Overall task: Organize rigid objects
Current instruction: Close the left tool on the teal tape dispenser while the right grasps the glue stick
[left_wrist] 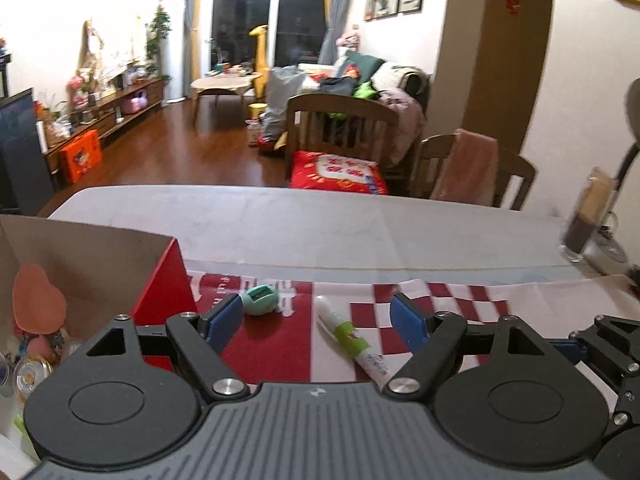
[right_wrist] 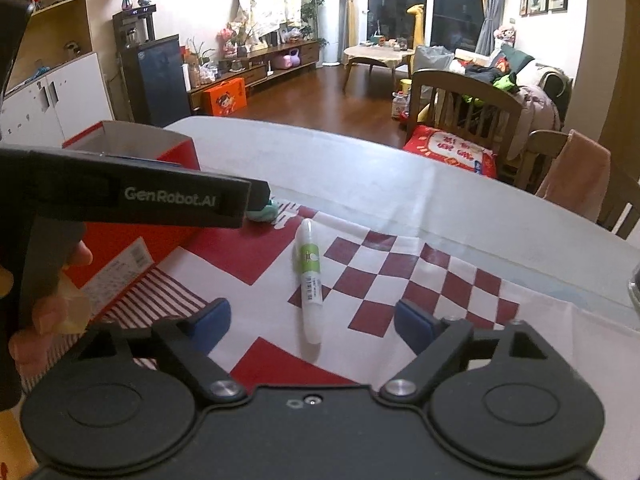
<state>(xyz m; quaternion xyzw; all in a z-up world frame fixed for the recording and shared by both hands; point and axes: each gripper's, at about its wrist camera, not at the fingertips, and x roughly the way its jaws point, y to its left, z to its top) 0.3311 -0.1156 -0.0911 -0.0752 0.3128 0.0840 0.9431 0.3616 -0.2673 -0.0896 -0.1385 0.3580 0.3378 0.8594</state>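
A white tube with a green label (left_wrist: 352, 340) (right_wrist: 311, 276) lies on the red-and-white checked cloth (right_wrist: 400, 272). My left gripper (left_wrist: 316, 312) hangs open just above the cloth, with the tube's cap end between its blue fingers and untouched. A small teal object (left_wrist: 260, 300) (right_wrist: 262, 211) sits just past its left finger. My right gripper (right_wrist: 312, 314) is open too, straddling the tube's near end without touching it. To the left stands a red cardboard box (left_wrist: 164, 292) (right_wrist: 132, 148) with an orange heart shape (left_wrist: 38, 304) and small toys in it.
A hand (right_wrist: 48, 280) holds the left gripper's black body (right_wrist: 120, 196) beside the box. A glass jar (left_wrist: 588, 216) and a lamp stem stand at the table's right. Wooden chairs (left_wrist: 340, 128) line the white table's (left_wrist: 320, 224) far edge.
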